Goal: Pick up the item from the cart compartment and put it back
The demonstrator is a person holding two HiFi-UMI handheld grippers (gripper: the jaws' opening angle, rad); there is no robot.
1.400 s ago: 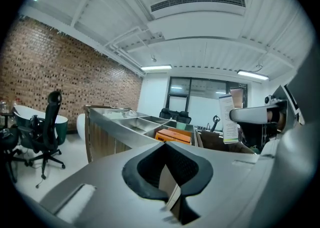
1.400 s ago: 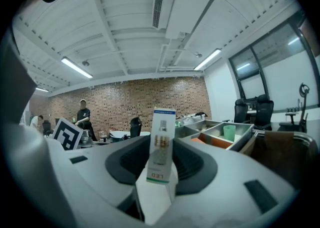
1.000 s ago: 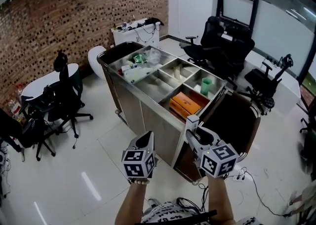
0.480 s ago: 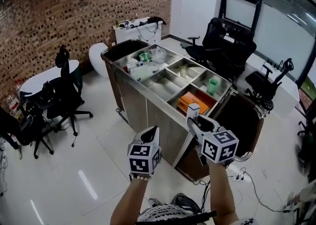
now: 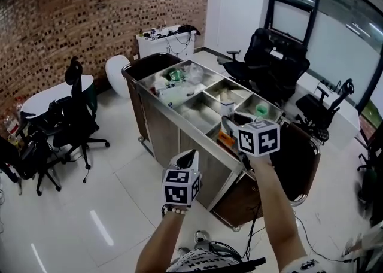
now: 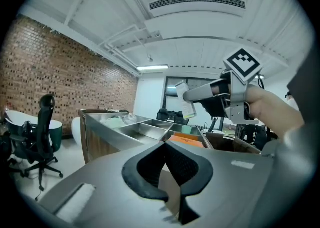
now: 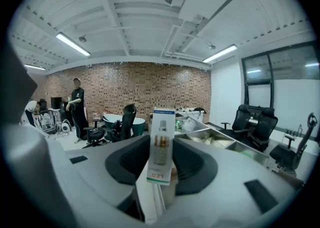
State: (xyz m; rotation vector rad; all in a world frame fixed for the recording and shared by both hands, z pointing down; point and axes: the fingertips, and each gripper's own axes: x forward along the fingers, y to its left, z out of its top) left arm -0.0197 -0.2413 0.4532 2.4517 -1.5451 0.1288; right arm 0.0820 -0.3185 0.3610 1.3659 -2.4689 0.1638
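Above the steel cart (image 5: 160, 129), right tongs (image 7: 160, 166) pinch a slim cardboard box (image 7: 161, 134); left tongs (image 6: 165, 146) pressed together.

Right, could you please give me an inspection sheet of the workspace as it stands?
Surface: steel cart with open-top compartments, on a glossy floor.
Job's things: white box, held above the cart.
Clutter: orange box in the near compartment; green item in the next one; plastic bags at the far end.
Grippers: right gripper shut on the white box; left gripper shut, empty.
Cables: loose cable on the floor by the cart.
Surroundings: brick wall, office chairs, a person standing.
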